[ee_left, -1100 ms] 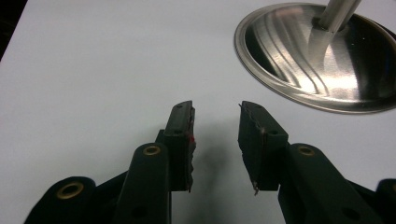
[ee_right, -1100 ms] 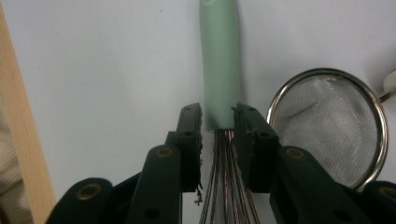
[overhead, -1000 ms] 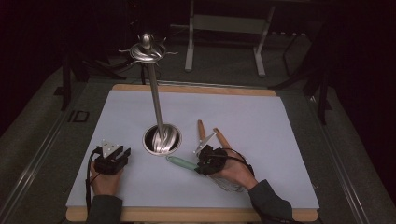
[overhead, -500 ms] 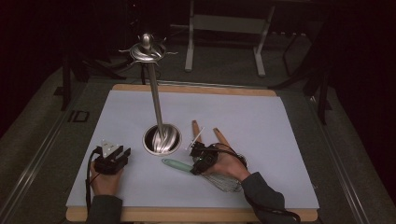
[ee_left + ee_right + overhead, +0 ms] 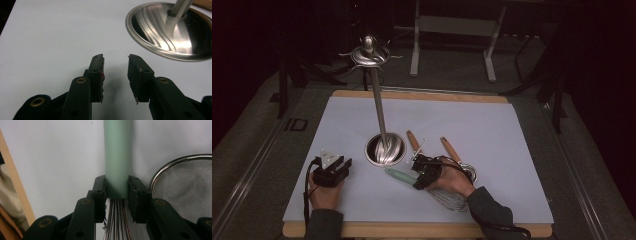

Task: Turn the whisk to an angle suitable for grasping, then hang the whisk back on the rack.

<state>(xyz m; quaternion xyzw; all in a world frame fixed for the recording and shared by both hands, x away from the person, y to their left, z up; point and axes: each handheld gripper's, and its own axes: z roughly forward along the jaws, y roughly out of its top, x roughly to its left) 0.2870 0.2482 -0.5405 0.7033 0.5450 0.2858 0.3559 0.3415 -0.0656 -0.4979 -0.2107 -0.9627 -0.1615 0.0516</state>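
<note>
Whisk (image 5: 117, 157) green handle clamped between right claw (image 5: 117, 192) pads, jaws just closing, left claw (image 5: 115, 72) agape, empty.

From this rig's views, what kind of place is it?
Likely a dim lab or studio bench set up with kitchen utensils: a white mat on a wooden board, a steel utensil stand, a green-handled whisk, bare stand legs behind.
</note>
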